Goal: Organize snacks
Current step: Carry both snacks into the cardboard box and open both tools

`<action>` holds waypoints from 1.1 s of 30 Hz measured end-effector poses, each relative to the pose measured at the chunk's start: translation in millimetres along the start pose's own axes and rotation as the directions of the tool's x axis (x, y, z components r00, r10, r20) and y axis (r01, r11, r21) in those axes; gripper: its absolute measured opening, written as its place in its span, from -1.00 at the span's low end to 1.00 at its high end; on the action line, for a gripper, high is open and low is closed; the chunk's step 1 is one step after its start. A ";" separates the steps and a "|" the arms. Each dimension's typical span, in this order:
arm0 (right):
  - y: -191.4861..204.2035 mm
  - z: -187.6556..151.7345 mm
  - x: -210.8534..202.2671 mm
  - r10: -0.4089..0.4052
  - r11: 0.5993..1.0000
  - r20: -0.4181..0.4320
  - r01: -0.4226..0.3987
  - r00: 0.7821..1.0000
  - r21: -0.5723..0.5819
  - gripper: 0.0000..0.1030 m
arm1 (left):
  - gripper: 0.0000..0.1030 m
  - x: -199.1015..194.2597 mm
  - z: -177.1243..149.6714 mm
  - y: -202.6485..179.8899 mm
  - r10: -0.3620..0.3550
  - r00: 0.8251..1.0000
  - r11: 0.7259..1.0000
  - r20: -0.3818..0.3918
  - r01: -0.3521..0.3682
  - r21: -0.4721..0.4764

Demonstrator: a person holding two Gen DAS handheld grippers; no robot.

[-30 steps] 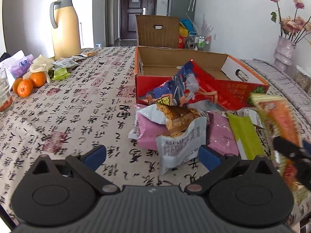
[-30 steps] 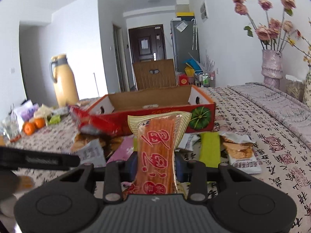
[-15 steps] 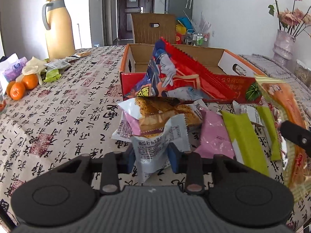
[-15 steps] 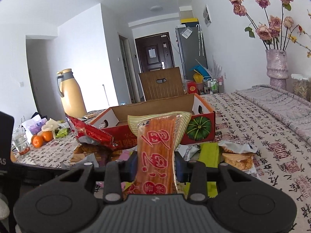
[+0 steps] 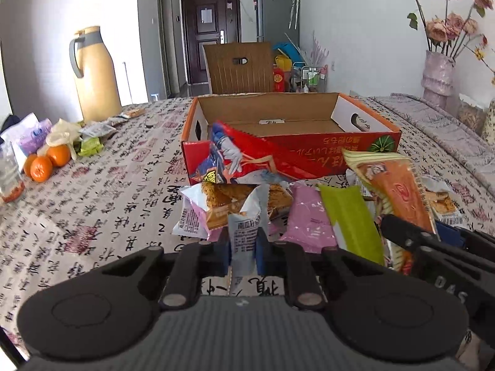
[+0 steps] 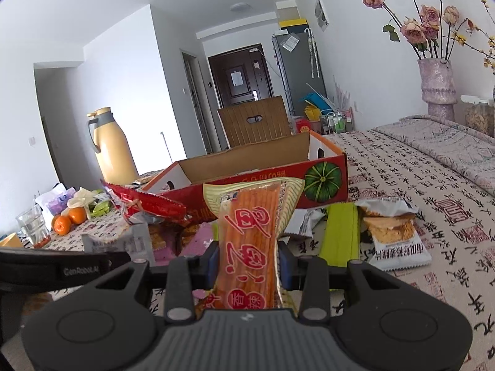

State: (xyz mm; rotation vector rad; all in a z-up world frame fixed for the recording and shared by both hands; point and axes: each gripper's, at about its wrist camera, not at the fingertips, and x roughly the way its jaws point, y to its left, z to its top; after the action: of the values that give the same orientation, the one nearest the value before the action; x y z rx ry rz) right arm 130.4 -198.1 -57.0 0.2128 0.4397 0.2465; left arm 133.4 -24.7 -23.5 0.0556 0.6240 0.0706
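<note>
My left gripper (image 5: 243, 250) has its jaws closing tight on a grey-white cracker packet (image 5: 246, 225), and the pads press on its lower end. The packet stands up out of a pile of snacks: a pink packet (image 5: 306, 219), a green packet (image 5: 349, 219) and other cracker packets. A red chip bag (image 5: 238, 154) leans on the front wall of the open red cardboard box (image 5: 324, 151) behind the pile. My right gripper (image 6: 247, 262) is shut on a long orange snack packet (image 6: 247, 232), held upright in front of the box (image 6: 324, 182).
A yellow thermos (image 5: 96, 74), oranges (image 5: 46, 160), a glass (image 5: 9, 176) and small packets sit at the far left of the table. A vase of flowers (image 5: 439, 68) stands at the right. A wooden chair (image 5: 241, 68) is behind the box.
The left gripper went from wide open to shut on the grey-white cracker packet and moved in over the pile. The right gripper kept its hold on the orange packet.
</note>
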 end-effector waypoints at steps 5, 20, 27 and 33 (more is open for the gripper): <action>6.0 -0.3 -2.6 0.008 1.000 0.008 -0.008 1.000 0.000 -0.29 | -0.69 -6.9 1.1 -9.3 0.044 0.999 0.999 -0.015 -0.044 0.027; -11.9 8.9 1.7 0.059 0.998 0.012 -0.059 0.998 0.037 -0.29 | -0.70 -35.6 27.5 -16.8 0.126 0.991 0.992 0.042 -0.126 0.007; -7.6 30.2 -3.8 0.060 0.998 0.059 -0.061 0.996 0.029 -0.29 | -0.70 -48.6 52.9 -26.2 0.108 0.989 0.993 0.102 -0.112 0.030; -2.6 55.0 -0.1 0.053 0.998 0.084 -0.055 0.995 0.015 -0.29 | -0.69 -47.2 75.9 -20.3 0.103 0.987 0.994 0.124 -0.105 0.010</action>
State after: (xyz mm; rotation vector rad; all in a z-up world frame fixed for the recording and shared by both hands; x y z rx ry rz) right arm 155.2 -208.8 -9.0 0.2513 0.3532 0.2857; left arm 140.7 -51.2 64.0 0.1078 0.4980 0.1616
